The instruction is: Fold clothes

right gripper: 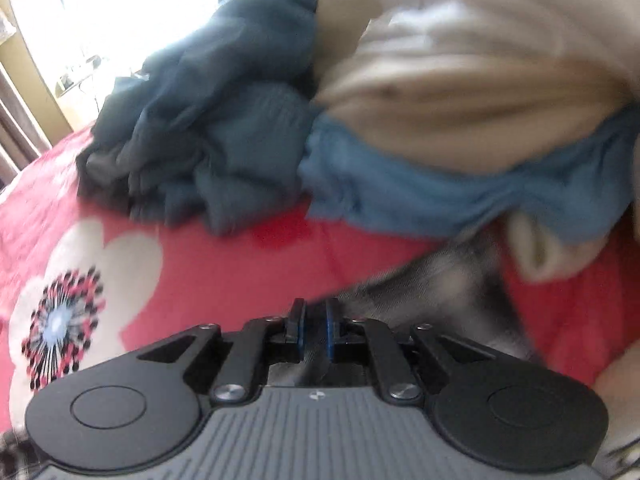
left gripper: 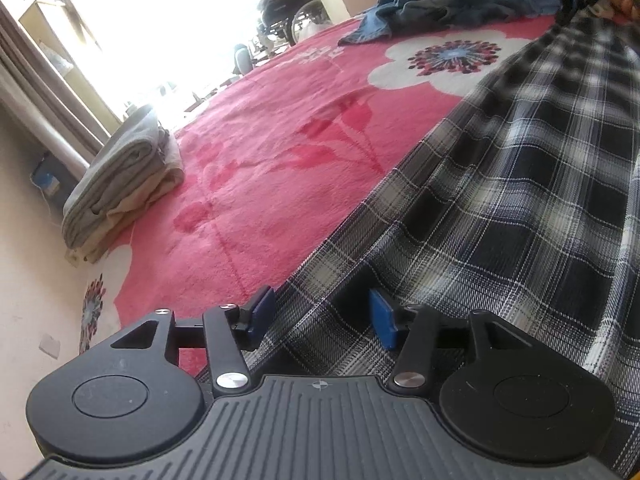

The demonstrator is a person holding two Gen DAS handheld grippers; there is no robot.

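Looking along our left gripper (left gripper: 322, 316), fingers wide, we see the plaid shirt (left gripper: 520, 200) edge between them, folded towels (left gripper: 120, 184) far left, open red blanket (left gripper: 260, 152) between. Only our right gripper (right gripper: 314, 328) view, fingers nearly closed with blurred plaid between them, shows cream clothes (right gripper: 480, 80).

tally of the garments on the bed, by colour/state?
Plaid, spread out: 1, plaid garment
Dark teal, crumpled: 1, teal garment
Lighter blue, crumpled: 1, blue garment
Cream, crumpled: 1 heap, cream heap; piece count unclear
Grey/beige, folded: 1 stack, folded stack; piece count unclear
Total: 5 groups
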